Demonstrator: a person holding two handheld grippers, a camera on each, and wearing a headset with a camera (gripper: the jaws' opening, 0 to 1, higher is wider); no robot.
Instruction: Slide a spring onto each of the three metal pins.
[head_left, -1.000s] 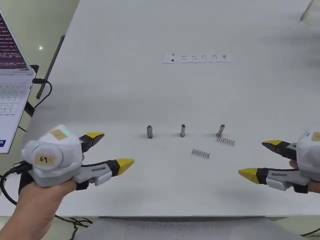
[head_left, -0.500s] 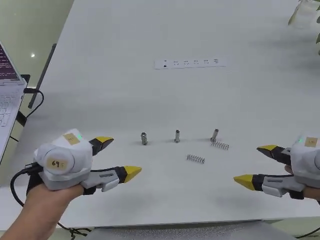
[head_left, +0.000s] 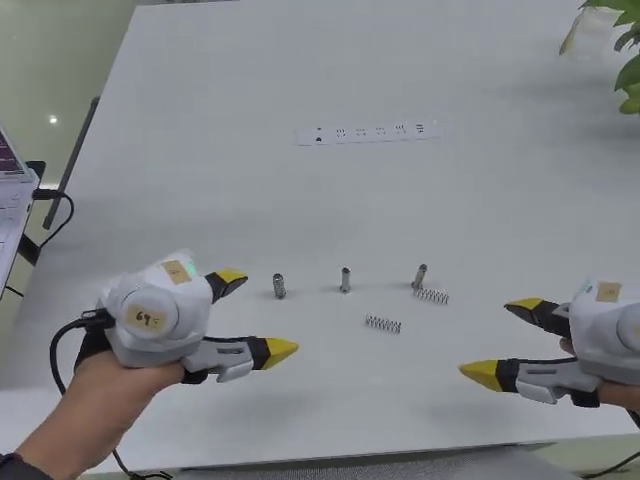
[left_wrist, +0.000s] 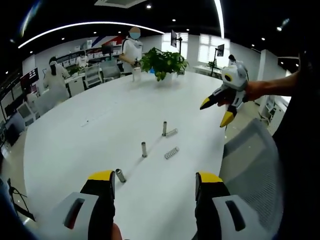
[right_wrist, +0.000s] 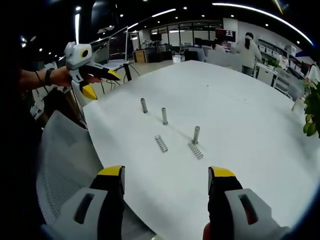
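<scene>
Both sets of jaws stand spread and hold nothing. The left gripper (head_left: 259, 312) has eased toward the left pin (head_left: 279, 287), while the right gripper (head_left: 497, 338) keeps its place at the near right, so no pick-up has begun. The near spring (head_left: 382, 323) lies loose just short of the middle pin (head_left: 345, 280), and the far spring (head_left: 431, 295) lies against or just beside the right pin (head_left: 420, 276). The left pin looks already sleeved. Beyond, the white table (head_left: 300, 200) carries a power strip (head_left: 368, 132). A plant (head_left: 620, 60) stands far right, with people (left_wrist: 132, 50) in the office behind.
</scene>
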